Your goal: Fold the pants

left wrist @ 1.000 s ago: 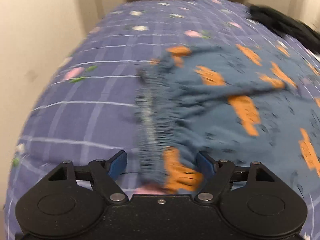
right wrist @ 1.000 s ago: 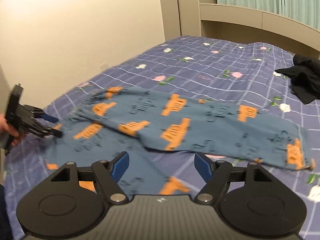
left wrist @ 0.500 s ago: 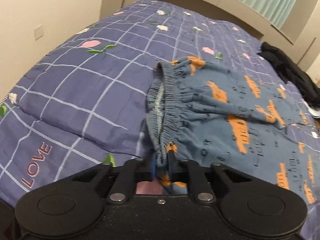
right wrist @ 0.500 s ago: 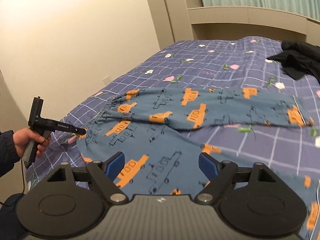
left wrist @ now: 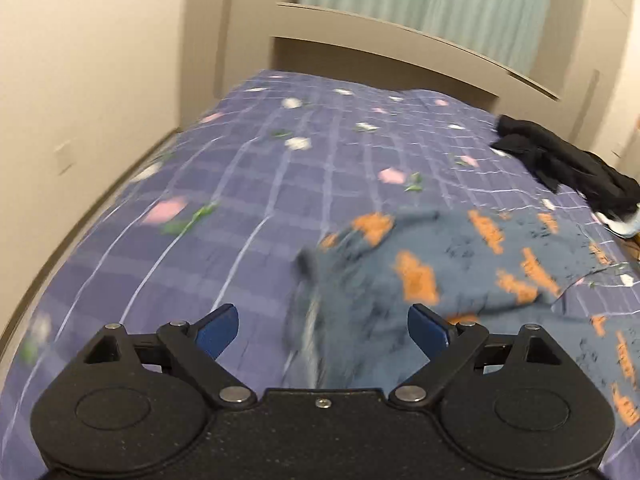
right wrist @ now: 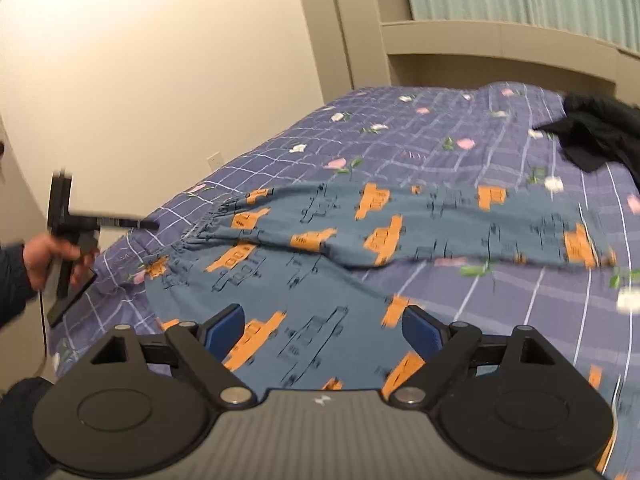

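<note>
Half a second ago the left gripper [left wrist: 323, 330] pinched the waistband; now its jaws stand wide, empty, just off it. Pants [right wrist: 320, 248] lie spread on the bed [right wrist: 400, 148], legs apart. Soft, light cloth; take waistband or hem. The right gripper [right wrist: 323, 330] hovers low over one leg, jaws wide, empty.

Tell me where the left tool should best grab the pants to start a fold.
Probably the gathered waistband of the pants, coming in from the wall-side edge of the bed. The elastic bunches into a raised ridge that open fingers can close over, while the rest lies flat. The left tool is open just short of it.
</note>
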Motion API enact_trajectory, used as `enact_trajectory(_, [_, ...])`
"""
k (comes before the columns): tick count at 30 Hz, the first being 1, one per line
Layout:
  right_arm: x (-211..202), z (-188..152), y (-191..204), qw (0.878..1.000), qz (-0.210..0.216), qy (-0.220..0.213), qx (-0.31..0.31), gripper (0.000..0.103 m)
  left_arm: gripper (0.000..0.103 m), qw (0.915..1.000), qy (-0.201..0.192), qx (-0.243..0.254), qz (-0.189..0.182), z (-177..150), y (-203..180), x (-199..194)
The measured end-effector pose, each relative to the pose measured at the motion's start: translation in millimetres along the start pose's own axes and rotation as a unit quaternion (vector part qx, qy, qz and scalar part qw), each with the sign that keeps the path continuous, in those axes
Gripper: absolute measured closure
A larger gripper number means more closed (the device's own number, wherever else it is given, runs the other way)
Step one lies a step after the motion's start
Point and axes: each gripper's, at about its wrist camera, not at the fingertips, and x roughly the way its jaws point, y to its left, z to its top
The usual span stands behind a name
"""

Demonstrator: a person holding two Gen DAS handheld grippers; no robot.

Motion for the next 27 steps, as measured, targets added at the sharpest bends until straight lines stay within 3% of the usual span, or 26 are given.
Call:
enact_trajectory(5, [39.0,46.1,-23.3,0.998,-0.002,0.017,-0.068,0.012,0.011,0.9928,0.042,0.099,-0.053,56.8,-16.3,74.8])
enact_trajectory(10, [92.5,95.8,-48.7,0.99,-0.002,0.05,-0.133,0.01,0.014,0.9817,0.084,0.138,-0.1,86.1,-16.6,136.5])
enact_trajectory(16, [158.5,143.2,-73.2,0.971,-0.004,0.072,-0.227,0.01,0.02,0.9605,0.151,0.167,-0.164,89.0,-6.7,179.6])
enact_trajectory(20, [205.7,166.8,-89.6,0.963,0.055,0.093,-0.245,0.014,0.02,0.951,0.178,0.171,-0.186,86.4,-4.5,195.6])
enact_trajectory(22, [229.7,172.7,-93.3,0.956,0.075,0.112,-0.26,0.024,0.02,0.9478,0.173,0.185,-0.194,83.8,-6.4,197.4])
enact_trajectory(24, [254.7,179.0,-99.2,0.951,0.095,0.135,-0.26,0.035,0.028,0.9457,0.165,0.195,-0.201,82.7,-7.4,197.0])
enact_trajectory(26, [280.6,184.0,-107.1,0.947,0.106,0.169,-0.252,0.048,0.058,0.9443,0.155,0.208,-0.202,82.7,-7.3,195.8])
enact_trajectory(27, [293.2,185.6,-110.5,0.944,0.102,0.185,-0.254,0.052,0.066,0.9434,0.152,0.217,-0.199,83.1,-7.6,195.1])
